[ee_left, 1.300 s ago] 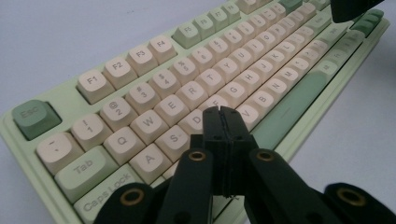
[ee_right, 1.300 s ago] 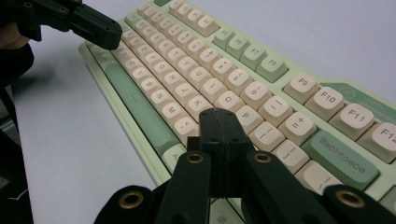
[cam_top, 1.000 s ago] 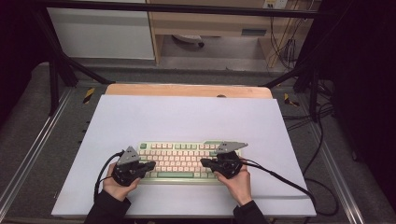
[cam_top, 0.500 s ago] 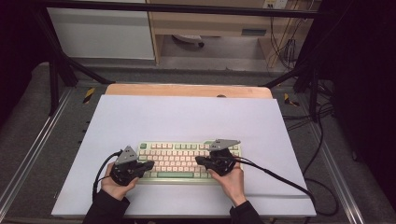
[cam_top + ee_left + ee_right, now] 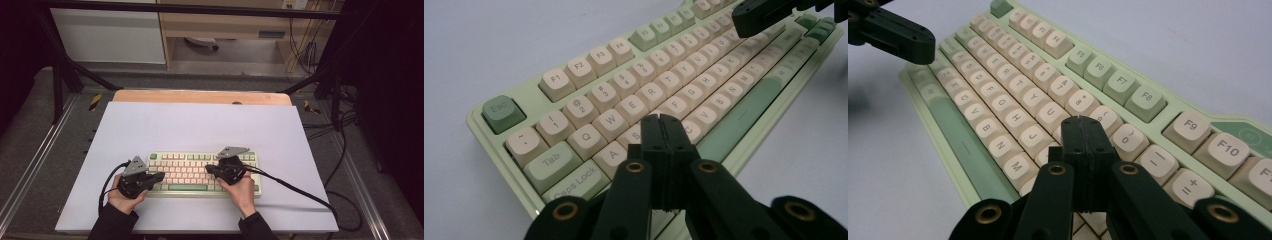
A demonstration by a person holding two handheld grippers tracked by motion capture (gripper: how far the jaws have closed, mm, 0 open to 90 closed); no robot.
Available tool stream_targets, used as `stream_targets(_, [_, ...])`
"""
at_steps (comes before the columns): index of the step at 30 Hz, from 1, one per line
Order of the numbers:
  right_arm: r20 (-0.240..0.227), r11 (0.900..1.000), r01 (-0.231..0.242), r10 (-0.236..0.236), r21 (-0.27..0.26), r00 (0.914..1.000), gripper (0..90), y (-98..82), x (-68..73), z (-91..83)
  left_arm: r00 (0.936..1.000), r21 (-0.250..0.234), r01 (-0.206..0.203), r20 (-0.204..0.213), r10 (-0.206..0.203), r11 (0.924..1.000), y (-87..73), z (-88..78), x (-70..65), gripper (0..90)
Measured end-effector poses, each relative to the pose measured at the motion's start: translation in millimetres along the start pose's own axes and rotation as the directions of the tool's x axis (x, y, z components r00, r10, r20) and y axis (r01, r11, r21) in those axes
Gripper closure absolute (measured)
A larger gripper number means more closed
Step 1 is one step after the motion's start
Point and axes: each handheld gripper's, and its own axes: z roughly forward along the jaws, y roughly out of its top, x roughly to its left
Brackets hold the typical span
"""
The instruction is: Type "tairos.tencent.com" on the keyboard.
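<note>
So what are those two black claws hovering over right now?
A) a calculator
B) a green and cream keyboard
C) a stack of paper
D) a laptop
B: both claws, the left claw and the right claw, are shut with nothing in them and point at the keys of a pale green keyboard with cream keycaps, which lies flat on the white table.
</note>
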Motion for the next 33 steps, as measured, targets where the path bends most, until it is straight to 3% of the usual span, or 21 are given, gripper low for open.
stream_targets(21, [0.016, 1.0, -0.005, 0.004, 0.03, 0.9999, 90.0, -3.6, -2.7, 13.1, 1.0, 0.0, 0.001, -0.003, -0.001, 1.0, -0.5, 0.7, -0.2, 90.0])
stream_targets(33, [-0.002, 1.0, 0.015, -0.015, 0.015, 0.9999, 90.0, -0.3, 1.2, 1.0, 1.0, -0.004, 0.007, -0.007, -0.007, 1.0, -0.7, -0.4, 1.6, 90.0])
